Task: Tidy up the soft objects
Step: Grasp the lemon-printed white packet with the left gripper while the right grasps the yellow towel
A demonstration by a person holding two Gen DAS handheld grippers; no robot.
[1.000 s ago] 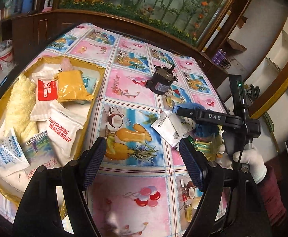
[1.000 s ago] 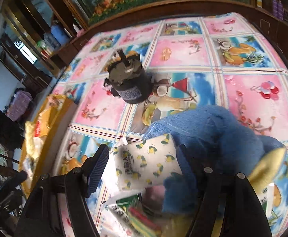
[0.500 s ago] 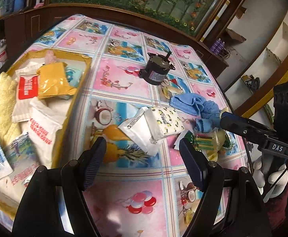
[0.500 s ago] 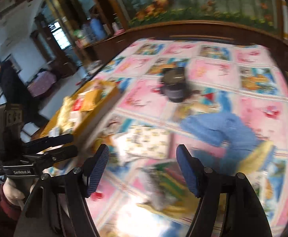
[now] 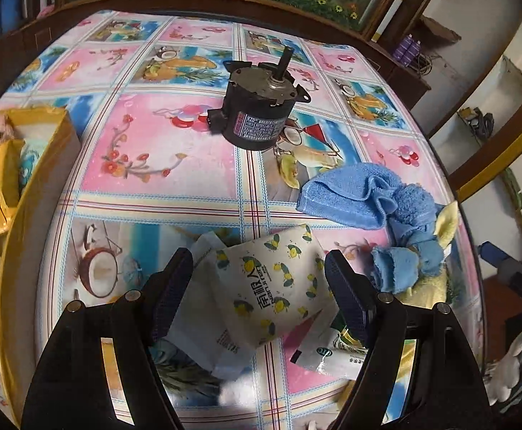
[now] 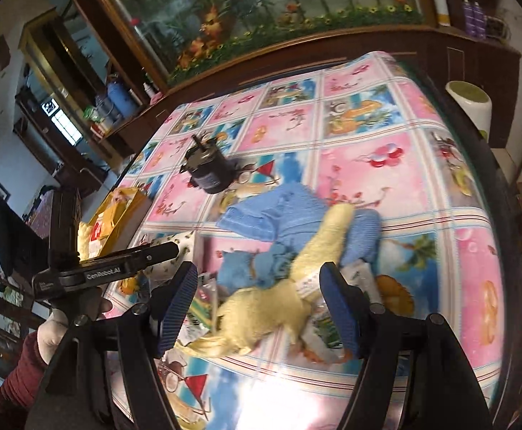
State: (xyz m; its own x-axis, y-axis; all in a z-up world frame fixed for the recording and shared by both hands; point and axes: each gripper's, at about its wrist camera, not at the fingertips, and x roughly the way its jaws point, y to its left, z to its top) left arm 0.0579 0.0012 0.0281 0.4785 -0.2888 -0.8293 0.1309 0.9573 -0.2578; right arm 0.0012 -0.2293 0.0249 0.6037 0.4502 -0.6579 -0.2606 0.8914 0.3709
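A lemon-print tissue pack [image 5: 275, 286] lies on the patterned tablecloth on top of a flat white pouch [image 5: 203, 333]. My left gripper [image 5: 259, 290] hovers open just over it, its pads clear of the pack's sides. A crumpled blue towel [image 5: 361, 197] lies to the right, also visible as the blue towel [image 6: 286, 208] in the right wrist view. There a pale yellow cloth [image 6: 278, 301] lies across the pile, and my right gripper [image 6: 259, 304] hangs open above it with nothing held. A yellow tray [image 5: 28, 193] with several packs sits at the left.
A black electric motor [image 5: 257, 111] stands upright behind the pile. A white sachet with green print [image 5: 329, 354] lies beside the lemon pack. A white cup with a green top [image 6: 470, 104] sits beyond the table's right edge. A gloved hand [image 5: 511, 365] shows at the right.
My left gripper swung right from the tray side and dropped low over the lemon-print pack. My right gripper drew back and up from that pack and now hangs over the yellow cloth.
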